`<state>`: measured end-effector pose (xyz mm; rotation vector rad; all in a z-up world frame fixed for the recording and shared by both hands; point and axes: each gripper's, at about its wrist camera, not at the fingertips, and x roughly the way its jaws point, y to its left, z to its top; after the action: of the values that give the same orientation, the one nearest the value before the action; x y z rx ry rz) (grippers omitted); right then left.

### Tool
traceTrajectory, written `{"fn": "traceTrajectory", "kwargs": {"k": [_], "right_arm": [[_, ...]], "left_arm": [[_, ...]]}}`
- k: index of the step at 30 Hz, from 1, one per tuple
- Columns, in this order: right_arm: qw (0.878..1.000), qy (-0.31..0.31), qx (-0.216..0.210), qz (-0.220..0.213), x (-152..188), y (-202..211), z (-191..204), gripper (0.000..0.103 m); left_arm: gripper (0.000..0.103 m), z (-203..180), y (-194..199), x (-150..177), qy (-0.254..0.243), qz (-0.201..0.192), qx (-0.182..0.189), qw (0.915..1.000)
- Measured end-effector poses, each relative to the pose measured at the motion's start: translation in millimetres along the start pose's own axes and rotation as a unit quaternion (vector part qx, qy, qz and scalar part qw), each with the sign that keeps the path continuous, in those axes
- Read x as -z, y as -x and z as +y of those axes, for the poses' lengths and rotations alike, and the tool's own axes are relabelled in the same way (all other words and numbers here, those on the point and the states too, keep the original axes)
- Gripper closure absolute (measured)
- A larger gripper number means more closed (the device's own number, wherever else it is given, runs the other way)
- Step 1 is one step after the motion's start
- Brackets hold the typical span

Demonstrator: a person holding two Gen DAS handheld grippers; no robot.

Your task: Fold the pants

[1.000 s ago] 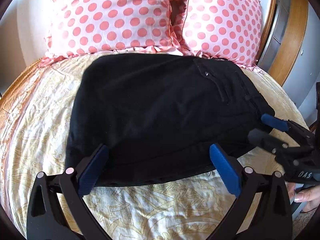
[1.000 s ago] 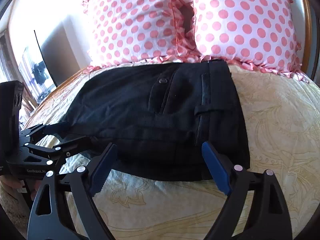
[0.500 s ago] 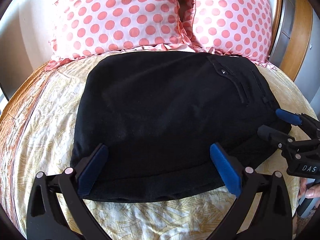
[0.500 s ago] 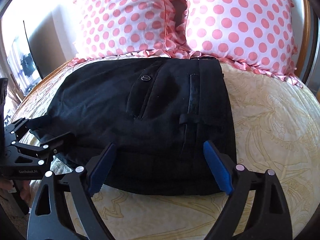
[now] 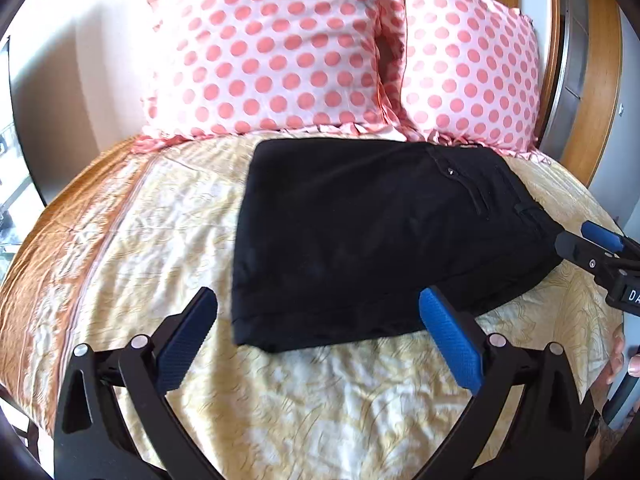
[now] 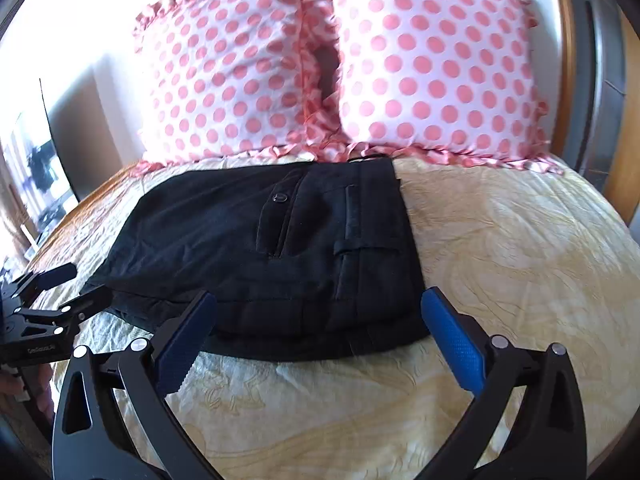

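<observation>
Left wrist view: bed point(image 5: 120, 240) w/ yellow patterned cover is seen, black pants point(image 5: 380, 248) lying folded into a compact rectangle near its head, just below two polka-dot pillows point(image 5: 272, 48). Vs. 1 s ago, left gripper point(image 5: 318, 340) is pulled back and shifted left, jaws wide apart, nothing held; right gripper point(image 6: 320, 340) likewise spread wide, empty, at pants' near edge. Fold is judged approx. done. No obstruction is noted; the pillows sit close behind.
</observation>
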<state>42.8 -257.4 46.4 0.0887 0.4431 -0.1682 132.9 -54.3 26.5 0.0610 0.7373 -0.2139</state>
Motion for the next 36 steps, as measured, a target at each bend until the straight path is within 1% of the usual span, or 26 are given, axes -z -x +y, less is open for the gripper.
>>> {"fn": "traceTrajectory", "kwargs": {"k": [4, 7, 11, 15, 22, 27, 36], "right_arm": [[0.999, -0.039, 0.001, -0.004, 15, 13, 2, 0.001], [0.999, -0.05, 0.017, -0.014, 30, 22, 8, 0.001], [0.999, -0.03, 0.039, -0.022, 49, 30, 24, 0.001], [0.997, 0.005, 0.077, -0.031, 63, 35, 40, 0.001], [0.991, 0.037, 0.115, -0.049, 77, 40, 56, 0.001], [0.989, 0.055, 0.129, -0.057, 80, 41, 63, 0.001], [0.989, 0.056, 0.131, -0.05, 81, 36, 63, 0.001]], "left_arm": [[0.002, 0, 23, 15, 0.008, -0.021, -0.011, 0.9997], [0.002, -1, 31, 29, 0.009, -0.017, -0.019, 0.9996], [0.002, -2, 38, 47, 0.014, -0.003, -0.033, 0.9994], [0.002, -3, 45, 61, 0.015, -0.006, -0.05, 0.9986], [0.002, -3, 49, 70, 0.014, -0.001, -0.069, 0.9976], [0.002, -6, 48, 72, -0.001, -0.002, -0.086, 0.9963], [0.002, -5, 45, 74, 0.005, 0.002, -0.074, 0.9972]]}}
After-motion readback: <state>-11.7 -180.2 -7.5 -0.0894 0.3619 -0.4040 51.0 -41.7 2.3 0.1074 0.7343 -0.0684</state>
